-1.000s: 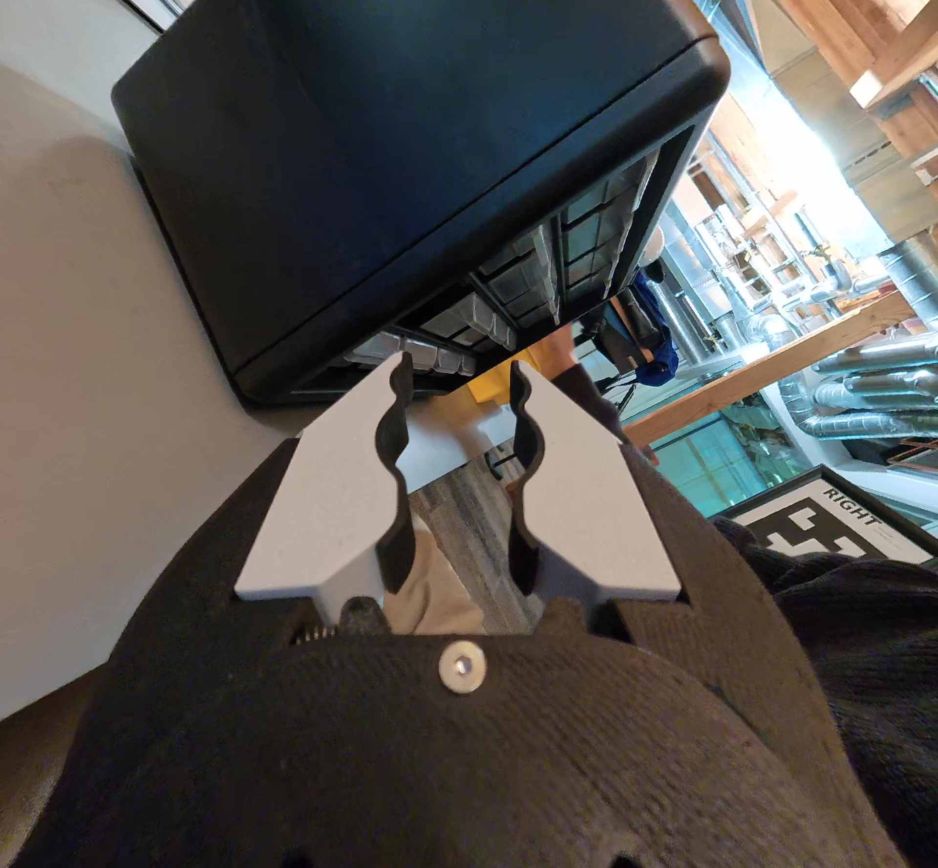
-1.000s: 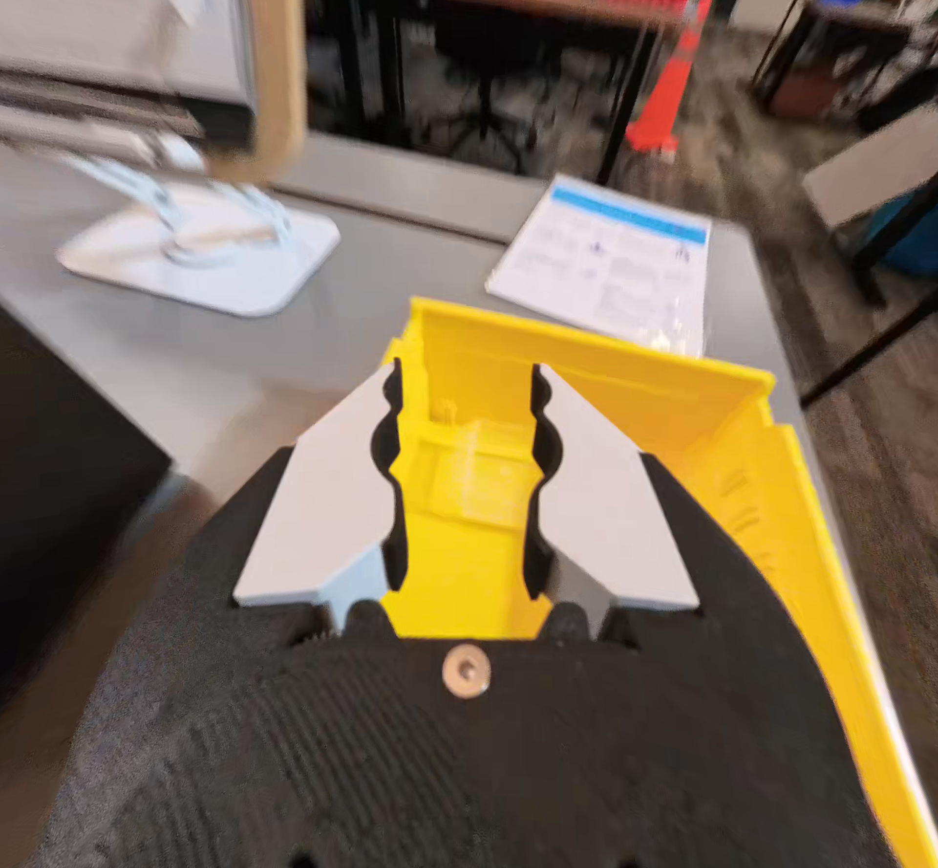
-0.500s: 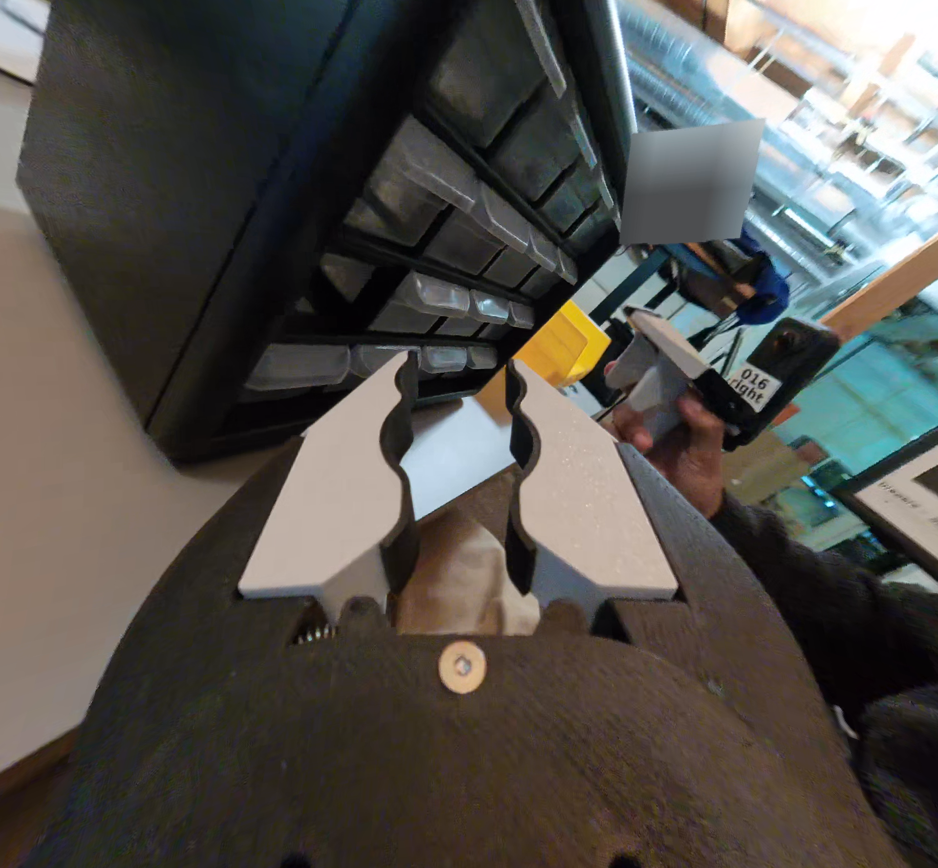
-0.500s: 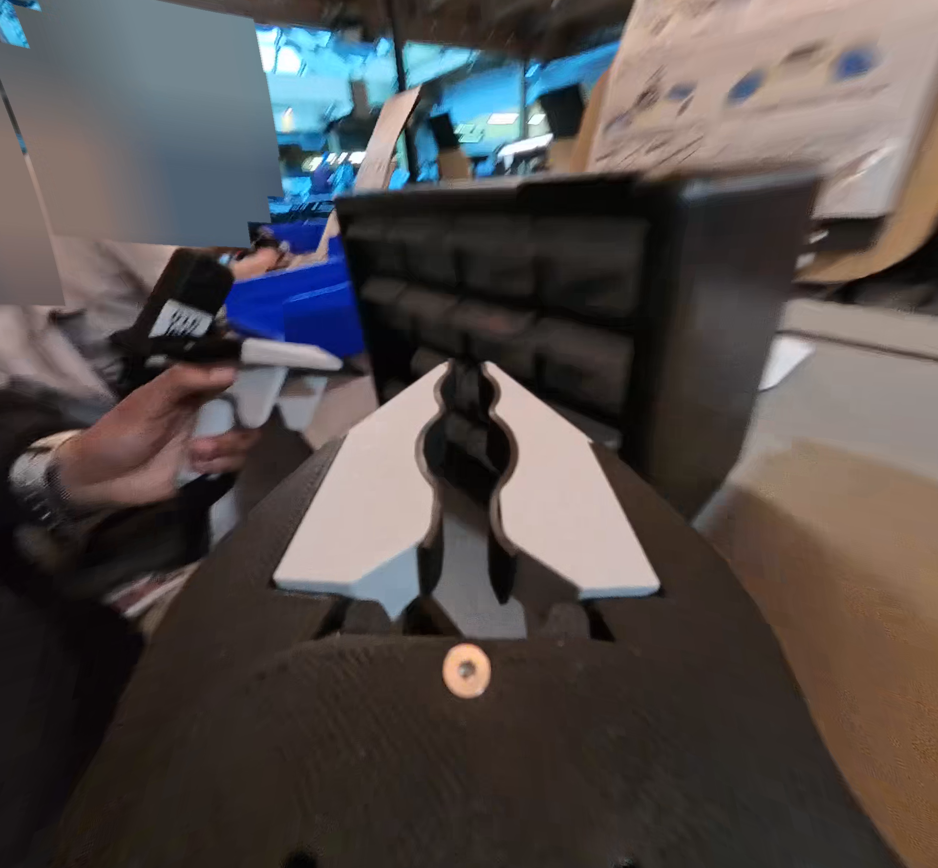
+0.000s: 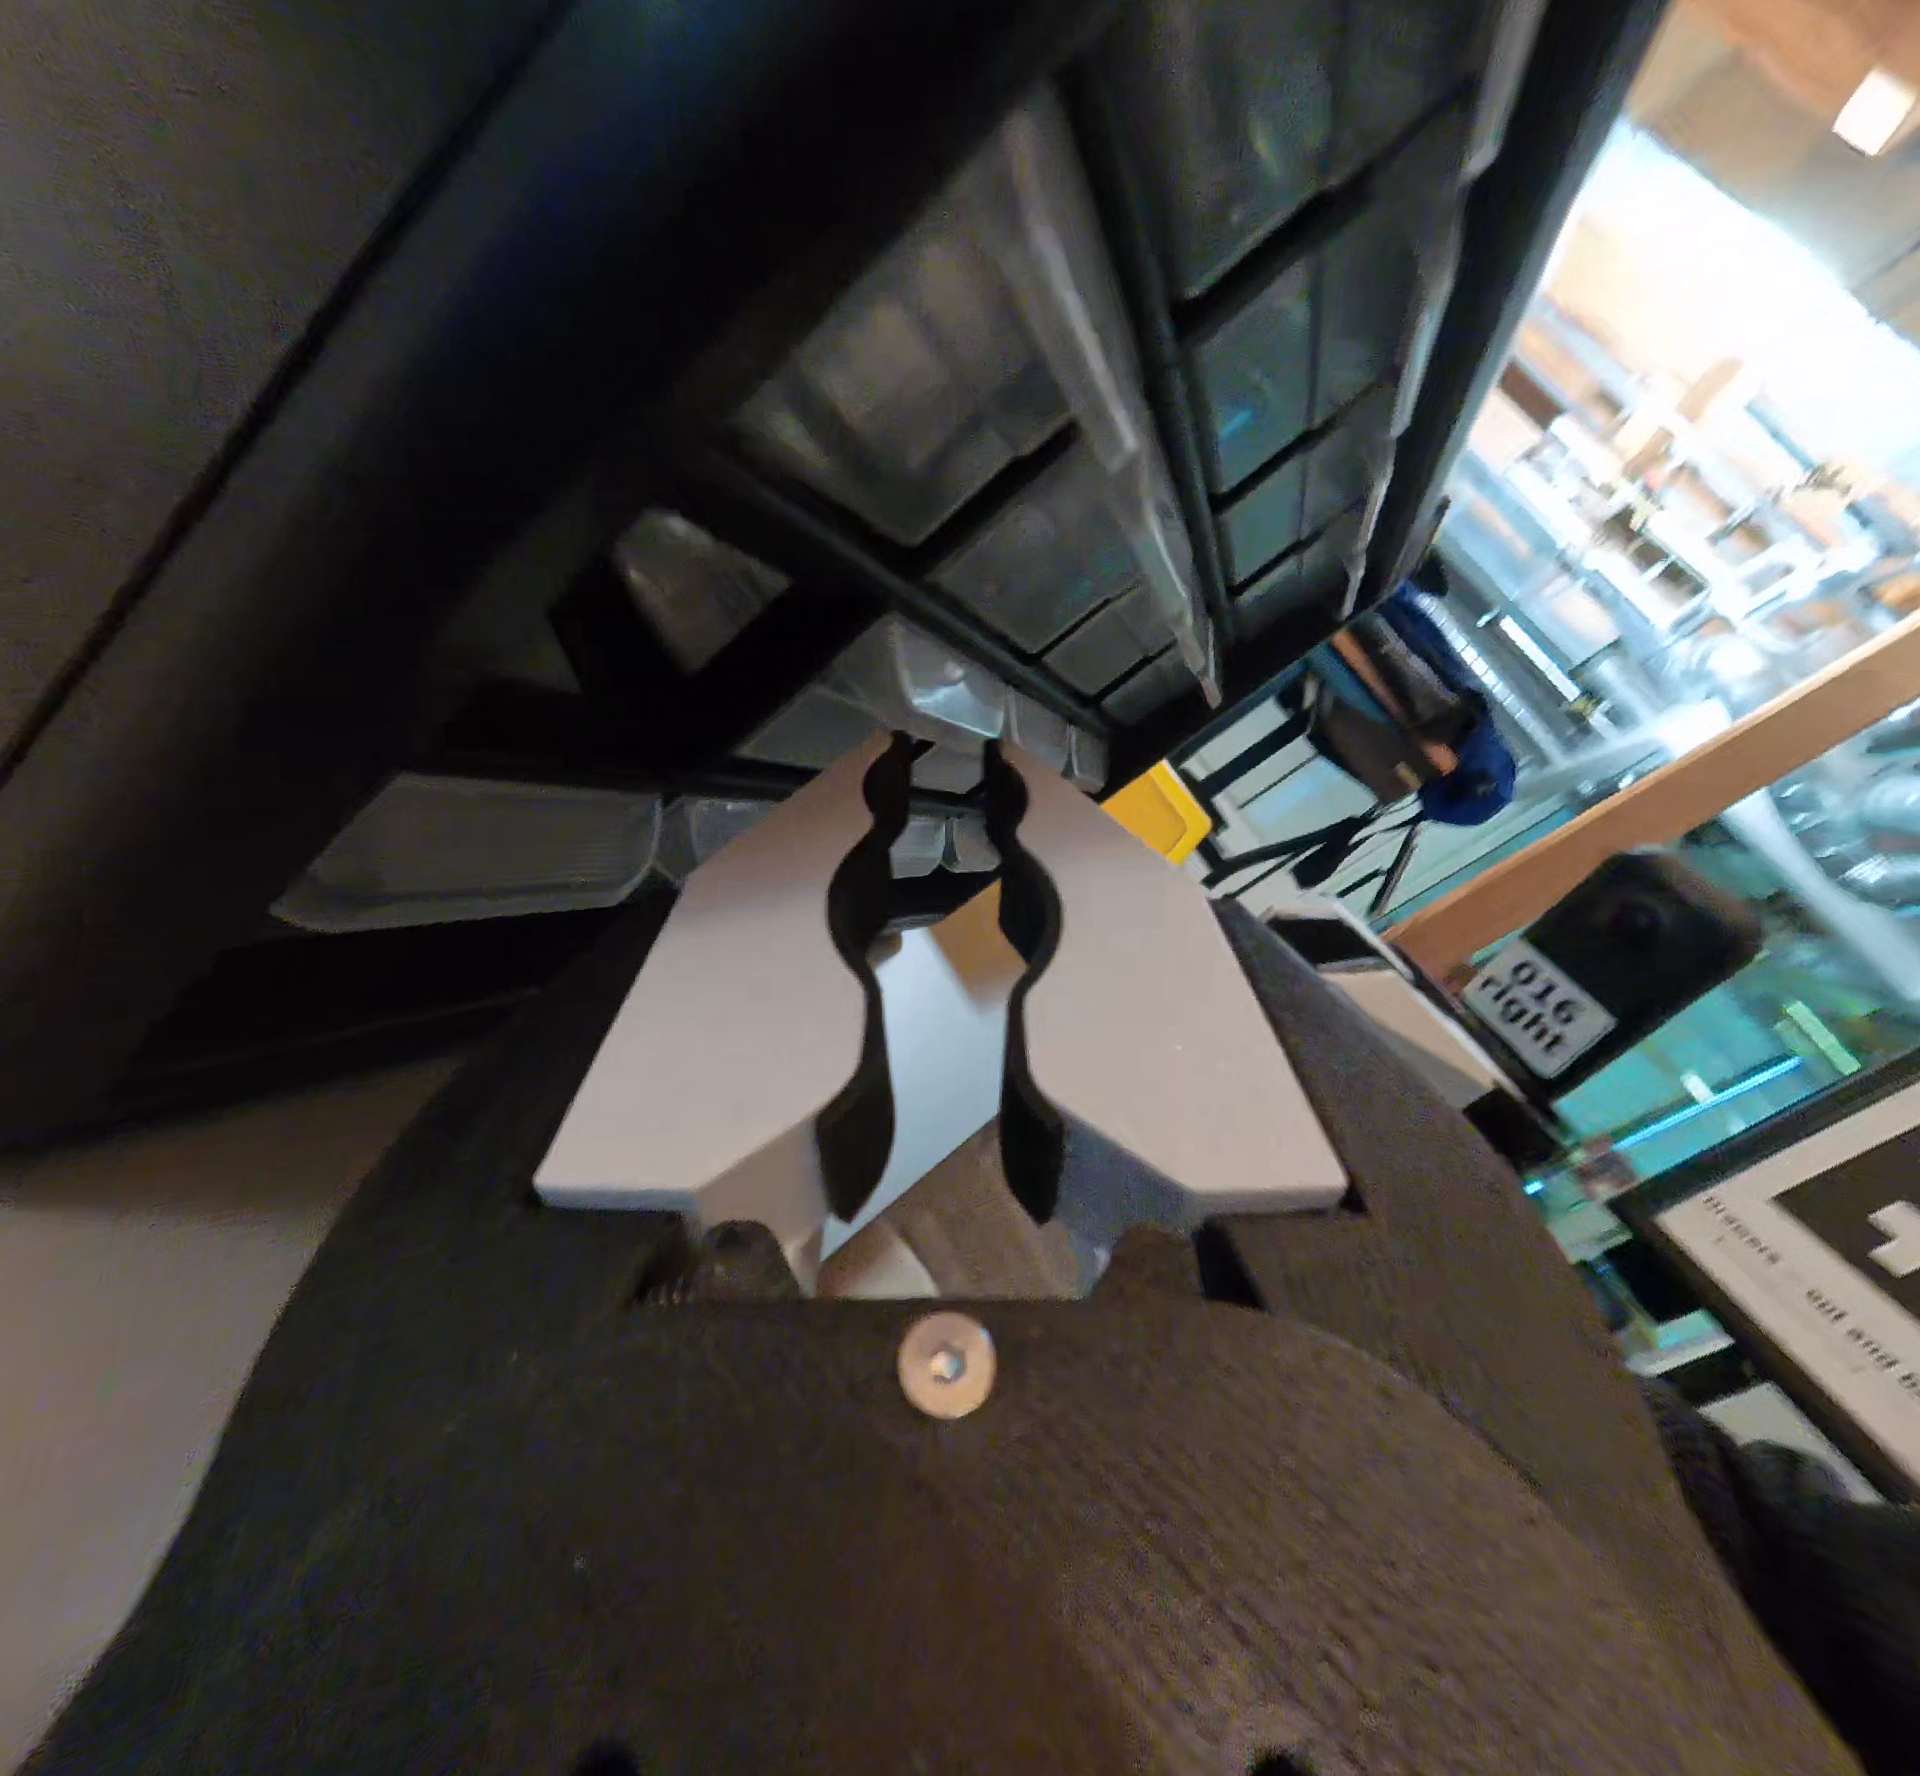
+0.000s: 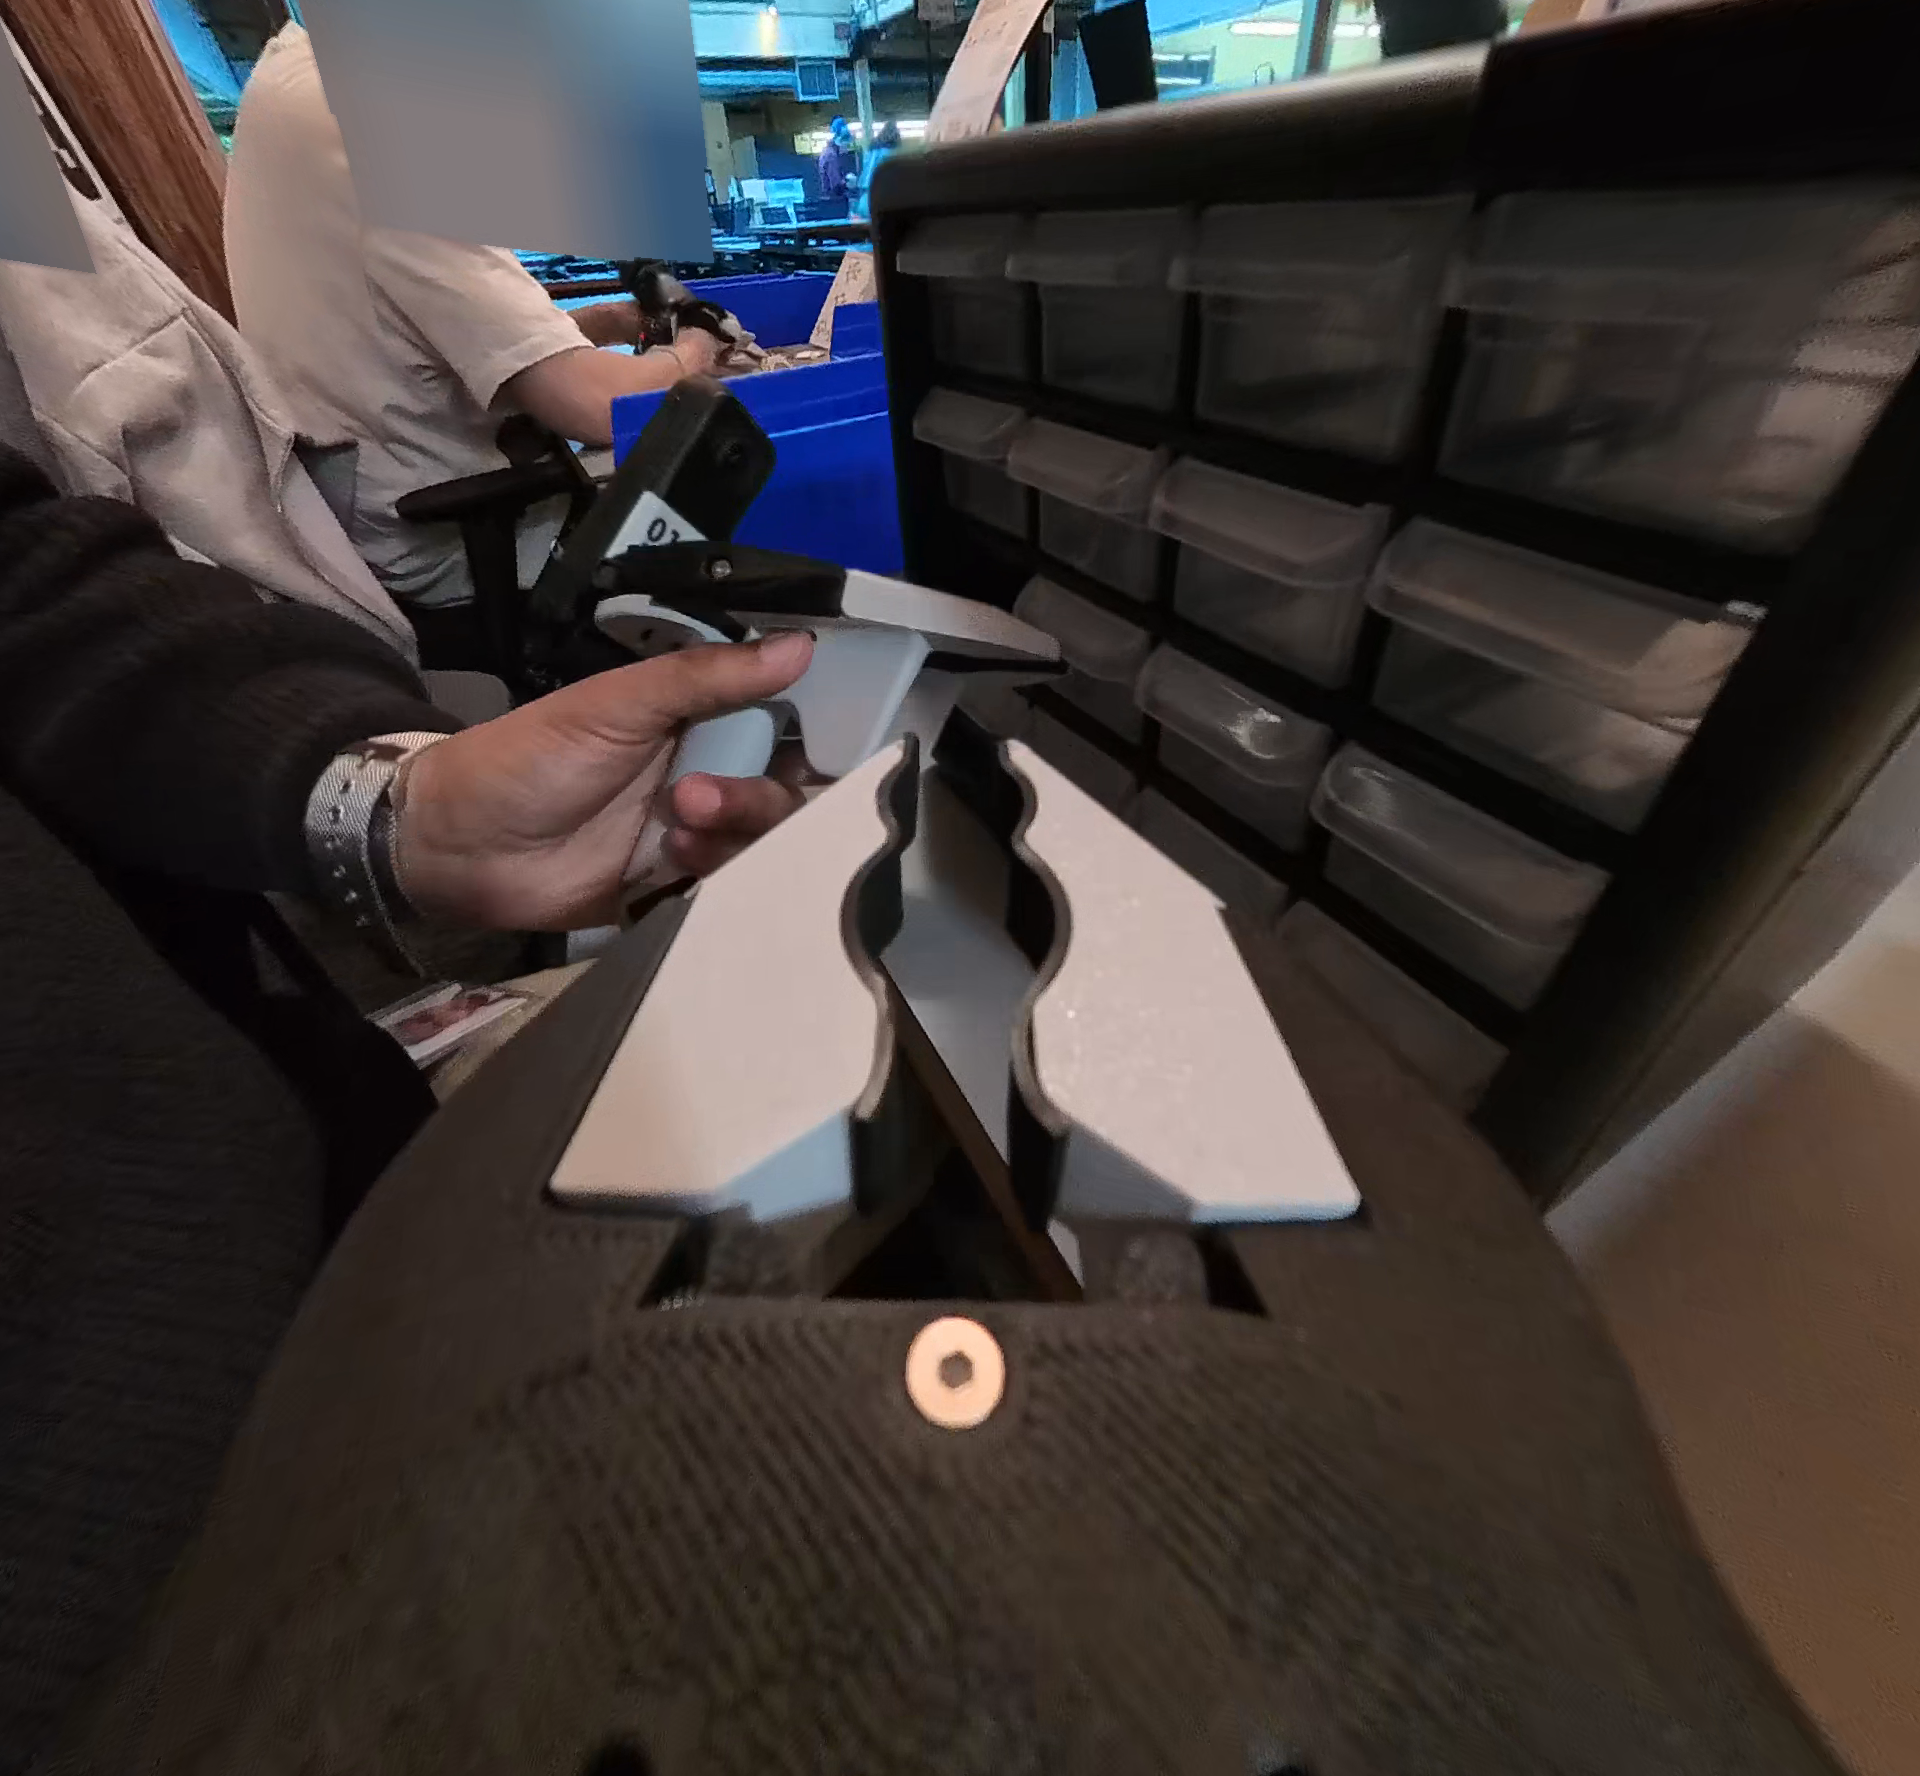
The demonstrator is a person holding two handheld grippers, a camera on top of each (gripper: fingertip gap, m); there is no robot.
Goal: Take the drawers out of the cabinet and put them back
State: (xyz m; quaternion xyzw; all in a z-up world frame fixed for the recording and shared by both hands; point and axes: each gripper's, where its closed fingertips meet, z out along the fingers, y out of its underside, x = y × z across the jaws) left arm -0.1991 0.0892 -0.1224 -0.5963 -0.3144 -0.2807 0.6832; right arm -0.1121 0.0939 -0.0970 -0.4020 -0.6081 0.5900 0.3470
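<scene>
The black cabinet (image 6: 1143, 157) stands on the table with several clear drawers, all pushed in. It fills the upper left of the left wrist view (image 5: 416, 272). My left gripper (image 5: 940, 755) has its jaws narrowed, with the tips at the handle of a small clear drawer (image 5: 935, 703) low on the front. I cannot tell whether they clamp it. In the right wrist view, a hand (image 6: 540, 812) holds the left gripper (image 6: 1039, 661) against a left-column drawer (image 6: 1086, 630). My right gripper (image 6: 961, 760) is slightly open and empty, just in front of the cabinet's lower left.
The cabinet rests on a pale table (image 6: 1766, 1207). A yellow bin (image 5: 1153, 817) shows beyond the cabinet. A seated person in a white shirt (image 6: 416, 324) and blue bins (image 6: 821, 448) are behind on the left. A wooden post (image 6: 104, 64) stands at far left.
My left gripper moved in close to the cabinet front and its jaws narrowed. My right gripper swung away from the yellow bin to face the cabinet, with its jaws far narrower than over the bin.
</scene>
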